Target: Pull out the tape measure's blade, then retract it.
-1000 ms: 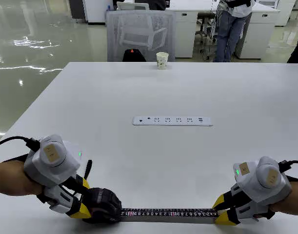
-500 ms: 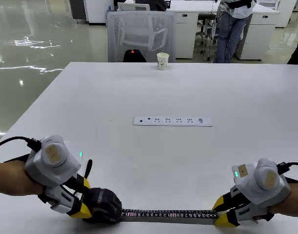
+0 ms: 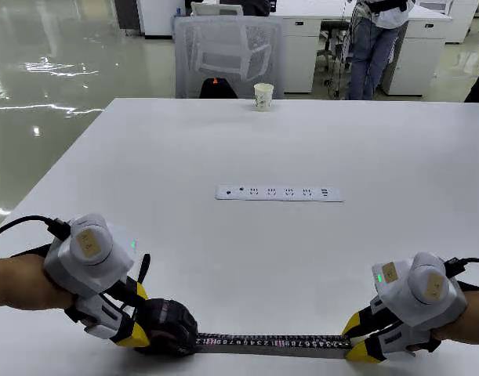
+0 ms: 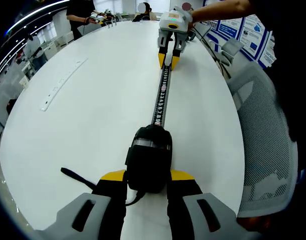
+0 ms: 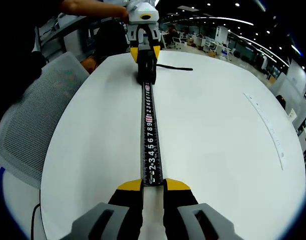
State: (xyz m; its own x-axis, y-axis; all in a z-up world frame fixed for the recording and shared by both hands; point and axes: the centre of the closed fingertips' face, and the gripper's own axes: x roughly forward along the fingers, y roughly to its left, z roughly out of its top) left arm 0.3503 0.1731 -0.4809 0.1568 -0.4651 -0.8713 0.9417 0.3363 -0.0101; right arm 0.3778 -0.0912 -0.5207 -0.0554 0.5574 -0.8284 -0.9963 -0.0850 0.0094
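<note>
A black tape measure case (image 3: 167, 327) (image 4: 149, 157) rests on the white table (image 3: 263, 149) near its front edge, and my left gripper (image 3: 133, 317) (image 4: 146, 176) is shut on it. Its dark blade (image 3: 274, 342) (image 4: 161, 97) (image 5: 149, 140) with white numbers lies flat along the table, pulled out to the right. My right gripper (image 3: 357, 337) (image 5: 154, 186) is shut on the blade's end. In the right gripper view the case (image 5: 146, 65) sits far up the blade. A black wrist strap (image 4: 75, 176) trails from the case.
A white power strip (image 3: 279, 193) lies mid-table. A paper cup (image 3: 263, 95) stands at the far edge. A mesh chair (image 3: 227, 51) and a standing person (image 3: 376, 39) are beyond the table. A mesh chair (image 4: 265, 135) is close by the table's front edge.
Both grippers keep their hold, and the blade's pulled-out length looks about the same. The view has shifted slightly.
</note>
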